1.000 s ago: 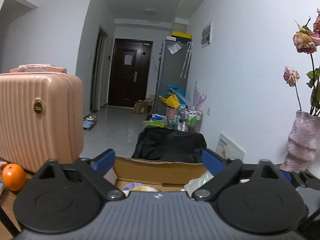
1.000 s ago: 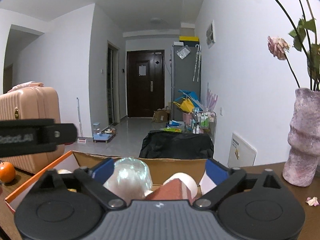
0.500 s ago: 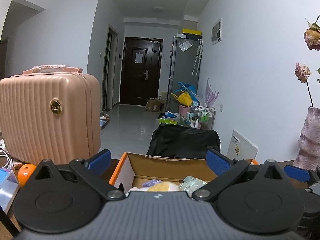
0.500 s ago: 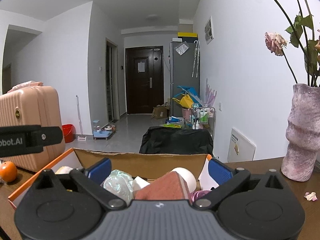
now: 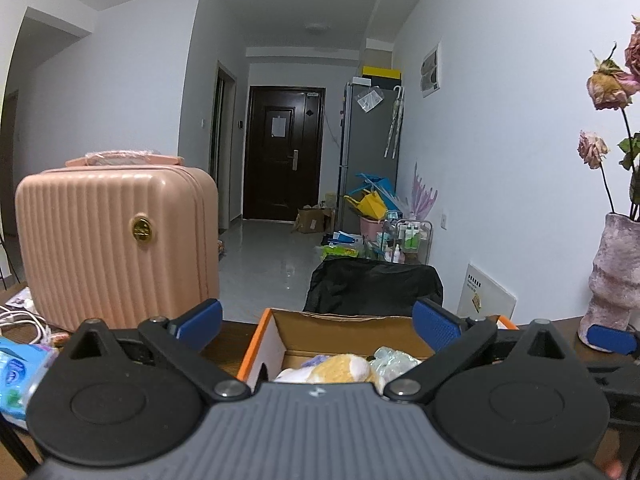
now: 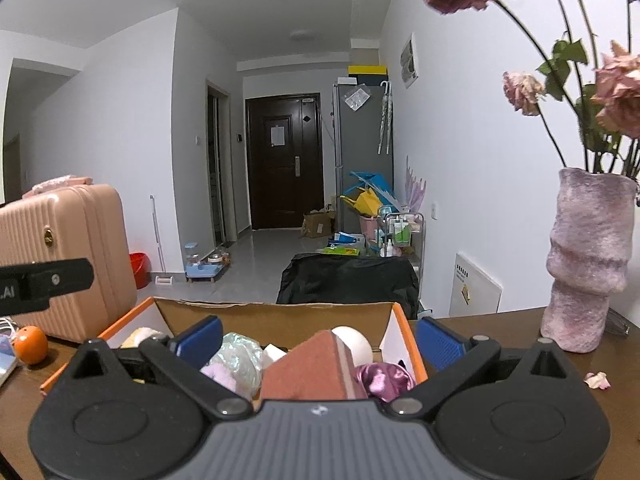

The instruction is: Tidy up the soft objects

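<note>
An open cardboard box with orange edges (image 5: 344, 322) (image 6: 280, 314) sits on the wooden table. It holds soft things: a yellow plush (image 5: 336, 368), a crinkled clear bag (image 6: 240, 354), a brown sponge block (image 6: 316, 366), a white ball (image 6: 354, 342) and a purple satin piece (image 6: 380, 376). My left gripper (image 5: 316, 322) hovers open in front of the box with nothing between its fingers. My right gripper (image 6: 316, 336) also stands open, just before the box, holding nothing. The left gripper's arm (image 6: 44, 282) shows at the left edge of the right wrist view.
A pink ribbed suitcase (image 5: 116, 248) stands left of the box, with an orange (image 6: 30, 344) and a blue wipes pack (image 5: 18, 376) near it. A pink vase with dried roses (image 6: 588, 264) stands at the right. A black bag (image 5: 376, 286) lies beyond the table.
Both grippers have drawn back and slightly up from the box. The clear bag that was between the right fingers now lies in the box. The left view has shifted left.
</note>
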Motion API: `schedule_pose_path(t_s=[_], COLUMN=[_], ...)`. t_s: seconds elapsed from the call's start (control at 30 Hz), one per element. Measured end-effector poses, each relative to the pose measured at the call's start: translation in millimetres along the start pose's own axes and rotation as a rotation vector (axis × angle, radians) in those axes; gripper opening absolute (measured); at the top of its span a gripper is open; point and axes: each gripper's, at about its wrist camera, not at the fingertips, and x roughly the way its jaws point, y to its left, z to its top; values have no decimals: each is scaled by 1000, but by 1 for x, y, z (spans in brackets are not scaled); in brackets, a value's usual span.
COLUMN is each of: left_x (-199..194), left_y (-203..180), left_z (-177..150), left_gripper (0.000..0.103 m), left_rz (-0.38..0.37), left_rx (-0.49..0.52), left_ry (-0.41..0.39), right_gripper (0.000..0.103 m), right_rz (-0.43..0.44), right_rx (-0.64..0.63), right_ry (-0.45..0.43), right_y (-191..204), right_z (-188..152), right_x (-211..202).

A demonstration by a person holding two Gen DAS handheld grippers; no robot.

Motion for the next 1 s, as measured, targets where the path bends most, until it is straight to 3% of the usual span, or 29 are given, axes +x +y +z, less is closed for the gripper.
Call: schedule_pose_path(t_s=[0.47, 1.0], left_x=[-65, -179], left_y=[7, 12], left_z=[-6, -28], left_gripper=[103, 103], left_rz=[-12, -60], left_rx=[49, 79], left_ry=[-7, -11], right_gripper=[103, 103], right_rz=[18, 22], right_rx=[4, -33], right_ry=[-35, -87], right_y=[-9, -1], right_z=[-3, -29], right_x=[-82, -208])
